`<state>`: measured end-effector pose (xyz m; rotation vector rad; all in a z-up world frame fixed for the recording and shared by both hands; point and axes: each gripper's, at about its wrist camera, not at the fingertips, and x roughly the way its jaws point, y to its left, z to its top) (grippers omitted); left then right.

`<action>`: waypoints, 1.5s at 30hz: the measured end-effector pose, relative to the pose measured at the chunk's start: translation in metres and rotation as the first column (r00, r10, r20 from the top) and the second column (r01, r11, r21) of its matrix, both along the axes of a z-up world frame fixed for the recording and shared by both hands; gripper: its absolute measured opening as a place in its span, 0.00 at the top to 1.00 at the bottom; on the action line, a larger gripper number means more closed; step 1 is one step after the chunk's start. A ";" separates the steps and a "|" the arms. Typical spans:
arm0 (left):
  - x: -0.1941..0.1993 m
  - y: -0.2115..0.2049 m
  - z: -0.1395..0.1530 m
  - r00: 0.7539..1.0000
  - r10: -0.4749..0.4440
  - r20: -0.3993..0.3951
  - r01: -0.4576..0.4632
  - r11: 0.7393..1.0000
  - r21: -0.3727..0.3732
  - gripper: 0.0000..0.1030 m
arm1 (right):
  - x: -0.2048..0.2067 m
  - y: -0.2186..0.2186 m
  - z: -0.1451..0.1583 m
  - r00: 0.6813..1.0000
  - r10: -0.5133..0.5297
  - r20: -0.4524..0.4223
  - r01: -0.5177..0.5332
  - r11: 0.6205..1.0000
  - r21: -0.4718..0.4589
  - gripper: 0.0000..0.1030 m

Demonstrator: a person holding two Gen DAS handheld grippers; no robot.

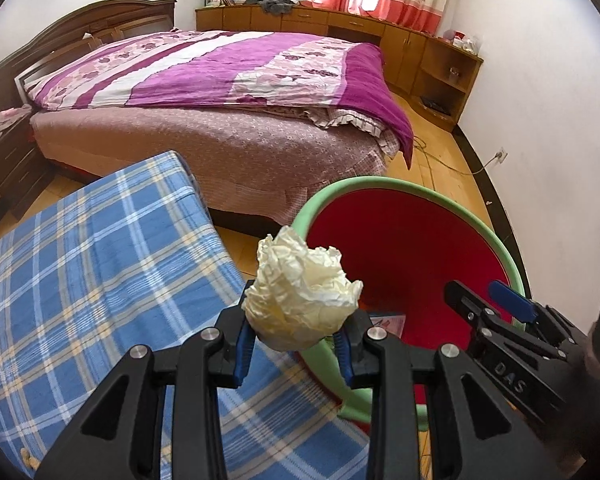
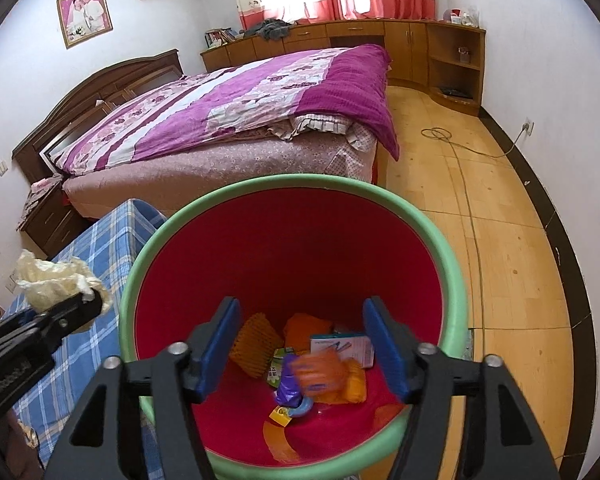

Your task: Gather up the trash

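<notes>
My left gripper (image 1: 298,340) is shut on a crumpled cream paper ball (image 1: 300,292), held over the edge of the blue plaid surface (image 1: 80,280), just left of the bin's rim. The bin (image 1: 512,256) has a green rim and red inside. In the right wrist view my right gripper (image 2: 306,344) is open and empty above the bin's mouth (image 2: 456,280). A blurred orange and purple wrapper (image 2: 314,372) is in the air inside the bin, over several wrappers and an orange foam net (image 2: 254,344). The left gripper with the paper ball (image 2: 56,280) shows at the left.
A bed with a purple floral quilt (image 1: 228,76) stands behind the bin. A brown nightstand (image 1: 8,156) is at the left. Wooden cabinets (image 2: 420,48) run along the far wall. A cable (image 2: 460,184) lies on the wooden floor to the right.
</notes>
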<state>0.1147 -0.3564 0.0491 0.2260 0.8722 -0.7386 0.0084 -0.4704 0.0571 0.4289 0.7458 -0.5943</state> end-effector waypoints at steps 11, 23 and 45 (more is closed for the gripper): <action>-0.003 -0.034 -0.015 0.997 -0.074 -0.030 0.074 0.997 0.017 0.65 | -0.018 -0.009 0.007 0.999 -0.018 0.030 0.018 1.000 -0.014 0.32; -0.008 -0.039 -0.019 0.995 -0.079 -0.053 0.080 0.997 0.013 0.47 | -0.028 -0.015 0.007 0.999 -0.020 0.048 0.019 1.000 0.002 0.28; -0.026 0.102 0.011 0.982 0.187 -0.013 -0.187 0.982 -0.028 0.47 | -0.034 0.063 0.039 0.989 0.105 0.100 -0.103 0.994 -0.029 0.14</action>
